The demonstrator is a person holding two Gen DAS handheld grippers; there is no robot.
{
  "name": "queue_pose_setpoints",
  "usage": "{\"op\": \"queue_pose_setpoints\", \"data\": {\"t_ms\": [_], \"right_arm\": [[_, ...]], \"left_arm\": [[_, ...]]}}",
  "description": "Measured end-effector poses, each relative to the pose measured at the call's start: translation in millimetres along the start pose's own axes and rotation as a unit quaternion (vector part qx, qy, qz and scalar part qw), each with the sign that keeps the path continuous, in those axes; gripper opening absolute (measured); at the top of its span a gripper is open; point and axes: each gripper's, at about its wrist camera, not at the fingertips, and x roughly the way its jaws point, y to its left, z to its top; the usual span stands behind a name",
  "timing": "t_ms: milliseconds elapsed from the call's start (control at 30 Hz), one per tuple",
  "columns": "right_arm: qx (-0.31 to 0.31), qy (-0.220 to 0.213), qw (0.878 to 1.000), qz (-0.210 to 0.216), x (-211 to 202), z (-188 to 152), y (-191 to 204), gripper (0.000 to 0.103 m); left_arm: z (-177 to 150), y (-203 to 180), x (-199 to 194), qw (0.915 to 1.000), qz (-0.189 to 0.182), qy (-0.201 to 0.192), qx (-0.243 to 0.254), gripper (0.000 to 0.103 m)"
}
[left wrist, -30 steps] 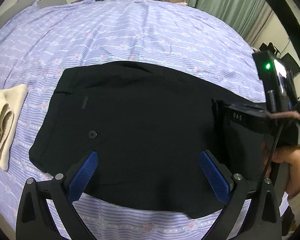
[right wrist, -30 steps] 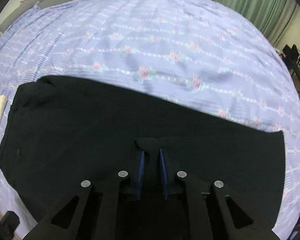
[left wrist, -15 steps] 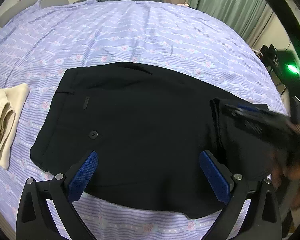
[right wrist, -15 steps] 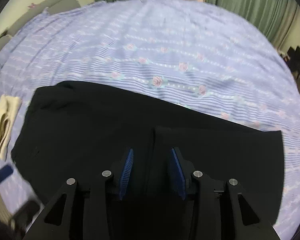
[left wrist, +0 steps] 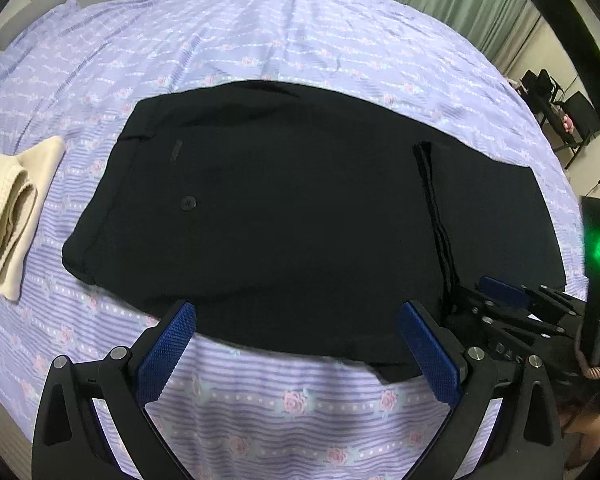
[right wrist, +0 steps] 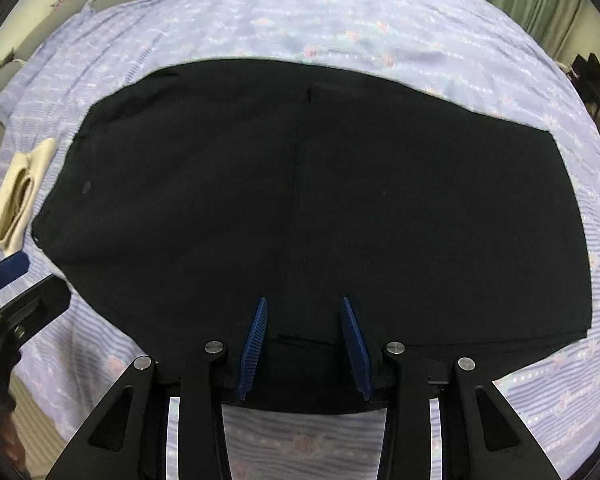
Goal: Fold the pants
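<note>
Two hand-held grippers, left [left wrist: 296, 344] and right [right wrist: 304, 344], are both released over the black pants [left wrist: 284, 208] at frame centre on the bed [left wrist: 300, 40]; the pants look soft and limp, best pinched at the hem edge.
</note>
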Motion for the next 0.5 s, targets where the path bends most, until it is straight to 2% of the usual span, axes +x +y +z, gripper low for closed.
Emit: {"op": "queue_pose_setpoints", "data": {"t_ms": [33,67,167,200,267,367,467,500], "right_arm": [[0.005,0.004,1.000,0.000,3,0,-1,0.035],[0.010,0.009,1.000,-0.003,8,-1,-3,0.026],[0.014,0.005,1.000,0.003,9,-4,-4,0.021],[0.016,-0.002,1.000,0.008,5,-5,-4,0.013],[0.020,-0.012,1.000,0.013,-2,-6,-2,0.013],[0.017,-0.003,1.000,0.009,1,-6,1,0.013],[0.012,0.008,1.000,0.021,3,-3,6,0.020],[0.011,0.011,1.000,0.024,2,-2,7,0.033]], "left_arm": [[0,0,0,1.0000,-0.001,0.000,0.000,0.103],[-1,-1,0,1.0000,-0.001,0.000,0.000,0.103],[0,-1,-2,1.0000,0.000,-0.004,0.000,0.103],[0,-1,-3,1.0000,0.000,-0.005,-0.001,0.103],[-1,1,-5,1.0000,-0.001,-0.009,-0.005,0.103],[-1,5,-6,0.9999,0.003,-0.009,-0.012,0.103],[-3,13,-9,0.9997,0.008,-0.013,-0.021,0.103],[-4,16,-10,0.9995,0.010,-0.016,-0.026,0.103]]}}
